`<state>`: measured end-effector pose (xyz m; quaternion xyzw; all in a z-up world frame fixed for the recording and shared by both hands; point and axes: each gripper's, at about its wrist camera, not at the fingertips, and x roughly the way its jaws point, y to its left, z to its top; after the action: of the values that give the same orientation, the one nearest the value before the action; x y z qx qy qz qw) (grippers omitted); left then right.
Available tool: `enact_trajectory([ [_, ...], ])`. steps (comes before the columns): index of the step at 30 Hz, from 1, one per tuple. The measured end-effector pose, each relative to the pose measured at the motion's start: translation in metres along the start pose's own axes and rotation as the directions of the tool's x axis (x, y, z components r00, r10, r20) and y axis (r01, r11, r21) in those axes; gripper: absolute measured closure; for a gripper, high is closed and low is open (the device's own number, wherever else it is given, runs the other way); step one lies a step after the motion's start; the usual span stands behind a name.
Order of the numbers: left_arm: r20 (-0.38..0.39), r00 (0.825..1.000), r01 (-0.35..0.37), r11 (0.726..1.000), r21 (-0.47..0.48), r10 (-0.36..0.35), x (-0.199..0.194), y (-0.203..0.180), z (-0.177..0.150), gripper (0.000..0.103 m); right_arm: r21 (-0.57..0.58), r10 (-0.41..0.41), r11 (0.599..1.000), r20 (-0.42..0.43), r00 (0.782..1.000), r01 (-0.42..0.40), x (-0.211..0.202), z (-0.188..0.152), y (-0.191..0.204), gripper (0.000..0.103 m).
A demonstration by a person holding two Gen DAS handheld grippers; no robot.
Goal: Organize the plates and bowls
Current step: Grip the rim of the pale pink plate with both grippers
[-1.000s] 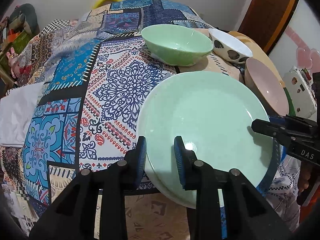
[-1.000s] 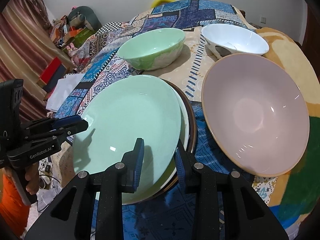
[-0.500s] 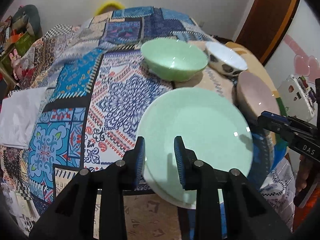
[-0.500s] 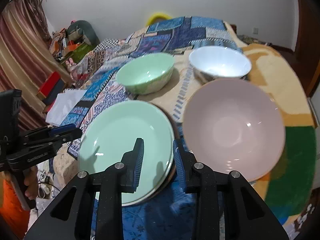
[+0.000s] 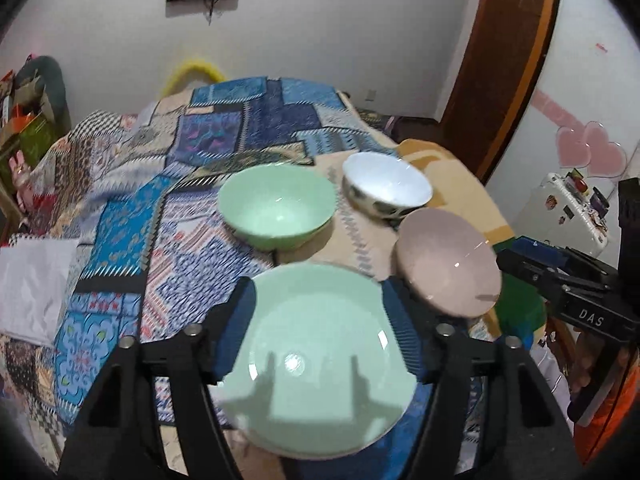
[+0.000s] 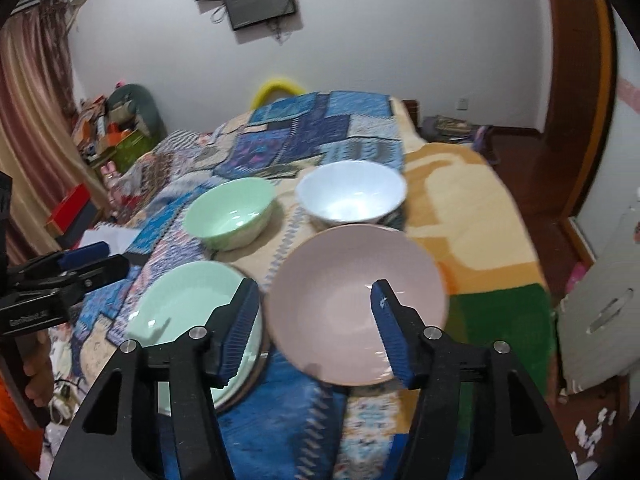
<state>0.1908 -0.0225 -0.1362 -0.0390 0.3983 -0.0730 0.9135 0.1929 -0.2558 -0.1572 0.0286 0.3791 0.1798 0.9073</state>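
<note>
The left gripper (image 5: 322, 328) hangs above the near edge of a bed covered with a patchwork quilt (image 5: 132, 224); its fingers (image 5: 236, 328) are spreading apart and pinch nothing, with the green plate (image 5: 320, 344) showing between them but lying below on the bed. That plate sits on top of a small stack of plates at the near side. The right gripper (image 6: 316, 328) hovers to the right of it, its fingers (image 6: 390, 332) also opening and empty, framing the pink bowl (image 6: 352, 304) that rests on the bed just right of the plate stack. Farther back stand a green bowl (image 5: 278, 210) on the left and a white bowl (image 5: 386, 188) with dark spots on its outside on the right, near each other; the white bowl is just behind the pink one. A white cloth (image 5: 32, 280) lies at the left edge of the bed. A dark screen (image 6: 260, 0) hangs on the far wall.
</note>
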Motion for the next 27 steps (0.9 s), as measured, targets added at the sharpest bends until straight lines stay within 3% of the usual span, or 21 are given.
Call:
enact_trajectory([
  [3, 0.005, 1.0, 0.013, 1.0, 0.019, -0.013, 0.011, -0.014, 0.008, 0.02, 0.026, -0.03, 0.999, 0.0, 1.0, 0.03, 0.002, -0.001, -0.016, 0.043],
  [10, -0.056, 0.997, 0.049, 0.996, 0.069, -0.045, 0.056, -0.048, 0.017, 0.02, 0.089, -0.065, 0.994, -0.027, 0.998, 0.067, 0.012, -0.011, -0.047, 0.042],
  [20, -0.166, 0.984, 0.078, 0.992, 0.1, -0.06, 0.126, -0.075, 0.015, 0.021, 0.158, -0.054, 0.985, -0.087, 0.995, 0.068, 0.036, -0.029, -0.077, 0.042],
  [23, -0.194, 0.979, 0.082, 0.993, 0.087, -0.064, 0.143, -0.077, 0.015, 0.022, 0.163, -0.045, 0.985, -0.094, 0.995, 0.06, 0.041, -0.033, -0.08, 0.042],
  [27, -0.227, 0.971, 0.093, 0.992, 0.083, -0.073, 0.158, -0.08, 0.013, 0.039, 0.164, -0.029, 0.985, -0.103, 0.994, 0.045, 0.047, -0.038, -0.08, 0.044],
])
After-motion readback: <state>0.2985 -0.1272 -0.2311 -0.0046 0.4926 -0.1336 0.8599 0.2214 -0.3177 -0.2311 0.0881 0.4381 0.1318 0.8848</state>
